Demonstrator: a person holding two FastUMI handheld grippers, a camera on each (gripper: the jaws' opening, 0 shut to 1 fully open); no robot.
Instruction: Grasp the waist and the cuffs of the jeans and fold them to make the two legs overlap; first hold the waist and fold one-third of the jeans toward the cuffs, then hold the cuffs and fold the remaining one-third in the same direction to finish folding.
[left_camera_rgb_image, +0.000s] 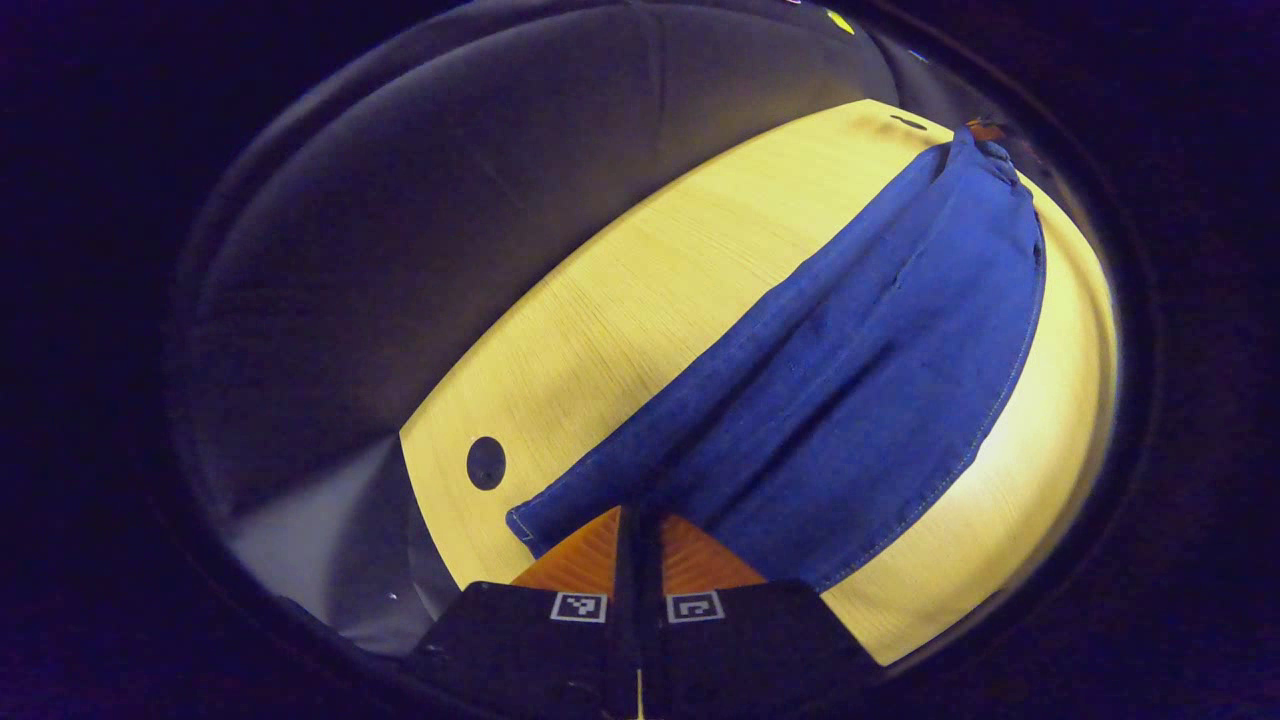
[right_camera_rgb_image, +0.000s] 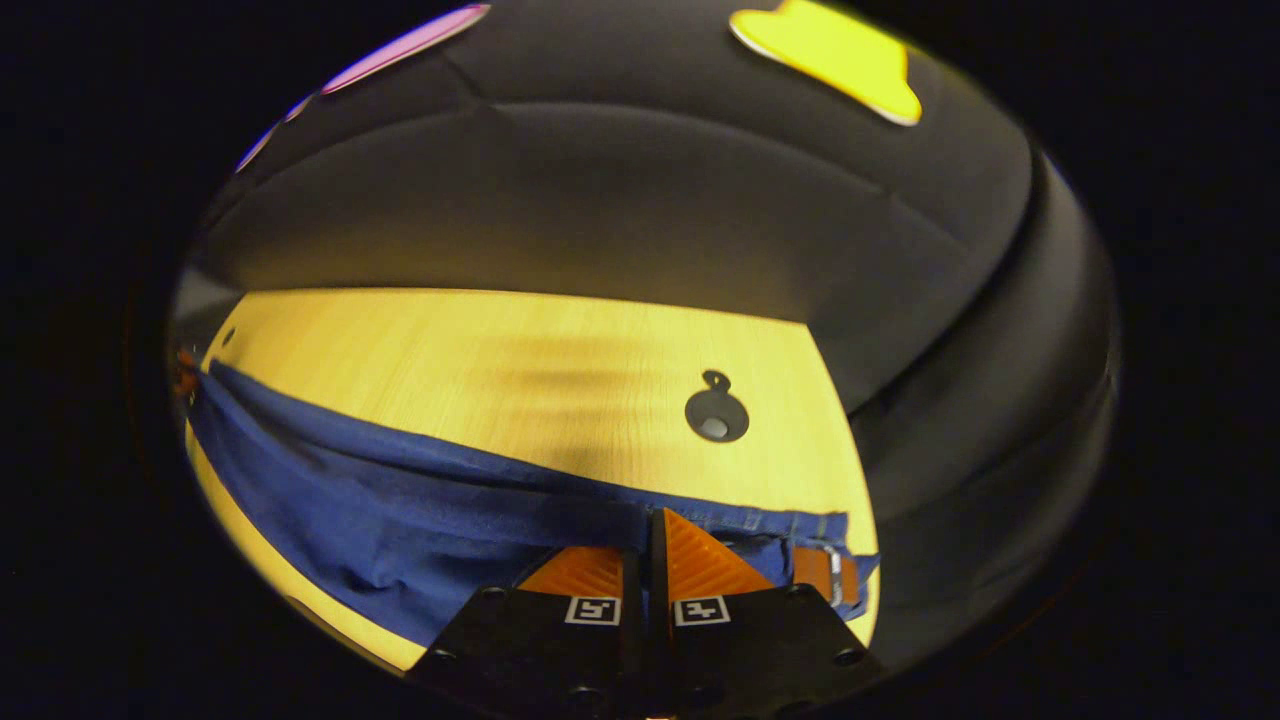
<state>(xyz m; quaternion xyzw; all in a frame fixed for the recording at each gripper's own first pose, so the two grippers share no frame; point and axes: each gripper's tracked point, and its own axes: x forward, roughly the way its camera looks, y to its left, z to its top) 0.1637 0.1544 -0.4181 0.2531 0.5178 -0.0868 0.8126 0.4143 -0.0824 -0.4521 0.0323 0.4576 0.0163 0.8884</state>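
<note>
left gripper (left_camera_rgb_image: 638, 525) first: its two orange fingers (left_camera_rgb_image: 585, 560) are drawn together with just a thin dark gap between them, tips at the hem end of the jeans (left_camera_rgb_image: 850, 370). whether denim is pinched in that gap, i cannot tell; the fingers sit right over the cuffs (left_camera_rgb_image: 560, 520) at the near edge of the cloth. over in the right gripper view, same story: the right gripper (right_camera_rgb_image: 645, 550) has its orange fingers (right_camera_rgb_image: 700, 565) nearly closed, a narrow slit between them, tips against the waist (right_camera_rgb_image: 800, 530) edge of the jeans (right_camera_rgb_image: 400, 520), just beside a brown belt (right_camera_rgb_image: 822, 572) with a metal buckle. a grip on the fabric cannot be confirmed from here.

the jeans lie flat on the pale wooden table (left_camera_rgb_image: 650, 290), legs overlapped into one long blue strip. in the left gripper view the long axis runs from the cuffs at the fingers away to the waist at the far upper right. in the right gripper view the strip stretches leftward along the near side of the table (right_camera_rgb_image: 500, 360), with a dark round hole (right_camera_rgb_image: 716, 415) in the tabletop beyond it.
</note>
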